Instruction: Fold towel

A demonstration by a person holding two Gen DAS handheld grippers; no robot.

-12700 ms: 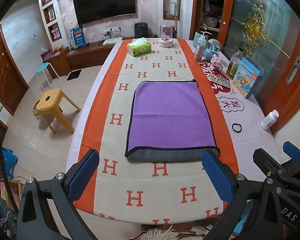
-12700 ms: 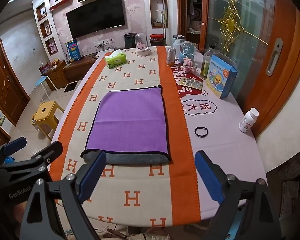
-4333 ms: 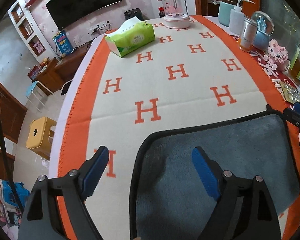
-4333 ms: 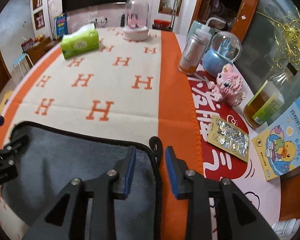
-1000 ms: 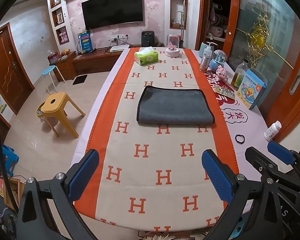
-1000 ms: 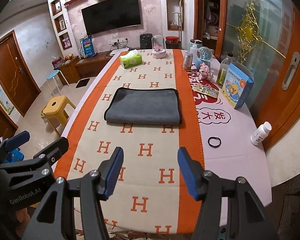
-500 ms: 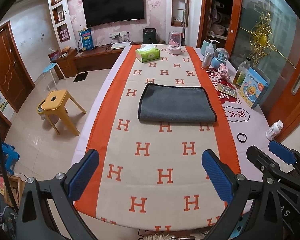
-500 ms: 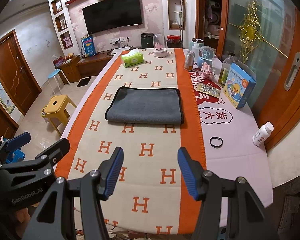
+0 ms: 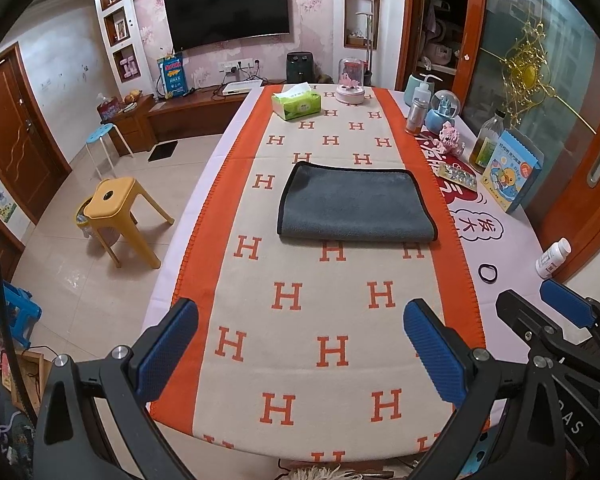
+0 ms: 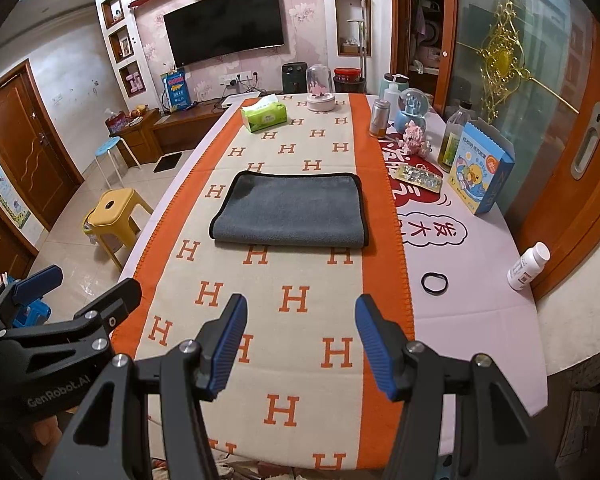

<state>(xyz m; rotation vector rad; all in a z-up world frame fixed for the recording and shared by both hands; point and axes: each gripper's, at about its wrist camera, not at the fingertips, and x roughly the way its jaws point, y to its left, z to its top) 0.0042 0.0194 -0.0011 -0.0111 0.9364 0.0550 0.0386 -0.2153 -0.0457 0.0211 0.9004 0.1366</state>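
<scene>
Grey plush towel with black piping [image 9: 355, 206] lies folded mid-surface, well ahead of you.
Soft, light and limp: pinch a piped corner; left tool [image 9: 300, 350] and right tool [image 10: 298, 346] gape, empty.

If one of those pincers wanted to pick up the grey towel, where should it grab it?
Probably at a far corner of the towel, coming in from the side. The black-trimmed edges lie stacked and loose there, so a finger could slip under them. The near edge is a rounded fold lying flat on the table runner, which is harder to pinch.
</scene>
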